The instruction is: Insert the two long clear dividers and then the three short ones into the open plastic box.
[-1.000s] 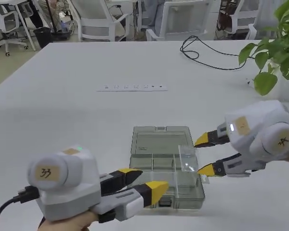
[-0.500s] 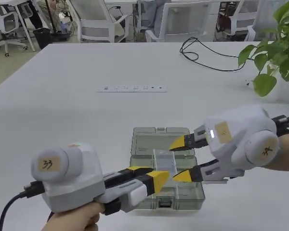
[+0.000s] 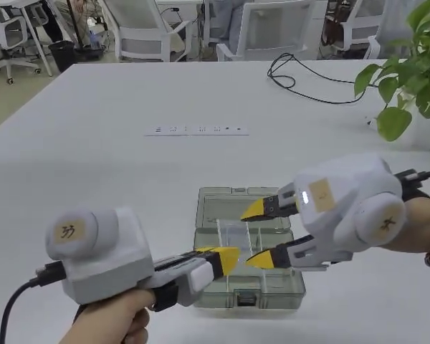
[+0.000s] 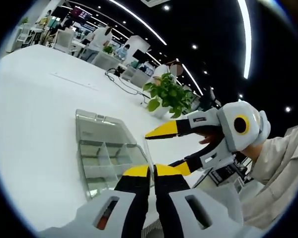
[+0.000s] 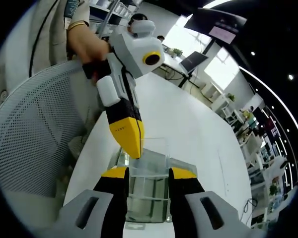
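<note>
Divider (image 5: 148,168), pinched by the right gripper (image 3: 256,235), has moved from the box's (image 3: 279,295) 3 o'clock rim to its centre (slotting looks next); left gripper's (image 3: 226,258) jaws are pressed together.

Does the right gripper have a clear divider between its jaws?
Yes: its own view shows a clear divider between the jaws of the right gripper, over the plastic box.

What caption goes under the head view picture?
Right tongs hold a clear divider over the open box, left tongs close by.
</note>
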Action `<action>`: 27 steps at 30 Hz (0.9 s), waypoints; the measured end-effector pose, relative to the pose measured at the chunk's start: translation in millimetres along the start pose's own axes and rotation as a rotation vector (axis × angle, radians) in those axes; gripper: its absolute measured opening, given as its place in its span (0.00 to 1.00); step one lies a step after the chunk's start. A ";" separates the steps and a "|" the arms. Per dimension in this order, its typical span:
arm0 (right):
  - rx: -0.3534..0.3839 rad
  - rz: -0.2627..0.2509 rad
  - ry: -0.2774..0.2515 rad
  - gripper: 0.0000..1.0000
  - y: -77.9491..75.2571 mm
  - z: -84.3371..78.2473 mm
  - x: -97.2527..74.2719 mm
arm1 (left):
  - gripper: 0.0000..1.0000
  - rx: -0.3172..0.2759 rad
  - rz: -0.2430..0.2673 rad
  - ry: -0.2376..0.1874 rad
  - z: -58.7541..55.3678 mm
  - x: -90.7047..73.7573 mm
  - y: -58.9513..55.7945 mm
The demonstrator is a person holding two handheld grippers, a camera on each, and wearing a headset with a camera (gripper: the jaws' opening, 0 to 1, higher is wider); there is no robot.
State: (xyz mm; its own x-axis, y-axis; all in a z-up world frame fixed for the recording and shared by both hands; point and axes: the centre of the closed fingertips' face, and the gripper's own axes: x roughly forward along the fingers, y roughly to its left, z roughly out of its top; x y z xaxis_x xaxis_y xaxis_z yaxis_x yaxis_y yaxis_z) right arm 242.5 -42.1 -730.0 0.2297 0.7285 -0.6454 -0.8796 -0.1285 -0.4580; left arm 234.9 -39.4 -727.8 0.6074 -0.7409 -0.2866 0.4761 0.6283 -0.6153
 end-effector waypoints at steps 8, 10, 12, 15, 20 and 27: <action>0.014 -0.014 0.009 0.33 -1.0 -0.5 0.4 | 0.00 -0.062 0.026 0.025 0.1 0.3 0.2; 0.017 -0.016 0.007 0.33 -1.2 0.0 0.2 | 0.00 -0.075 0.027 0.031 0.1 0.1 0.4; 0.013 -0.020 0.006 0.33 -1.8 0.3 -0.1 | 0.00 -0.077 0.029 0.032 0.5 0.0 0.6; 0.016 -0.020 0.004 0.31 -2.1 0.7 0.0 | 0.00 -0.023 0.057 0.056 -2.0 -0.9 5.1; 0.057 -0.006 -0.013 0.33 0.3 3.1 1.2 | 0.00 -0.009 0.062 0.055 -1.8 -2.1 6.5; 0.137 0.038 -0.059 0.33 4.9 10.6 -0.8 | 0.00 0.170 0.095 0.100 -9.9 -8.5 16.4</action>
State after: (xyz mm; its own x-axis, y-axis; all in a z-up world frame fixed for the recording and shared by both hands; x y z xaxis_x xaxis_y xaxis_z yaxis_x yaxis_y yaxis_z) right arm 233.6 -36.2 -725.3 0.1741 0.7636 -0.6218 -0.9366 -0.0667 -0.3441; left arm 231.3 -25.2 -742.7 0.5928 -0.6909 -0.4138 0.5255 0.7212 -0.4514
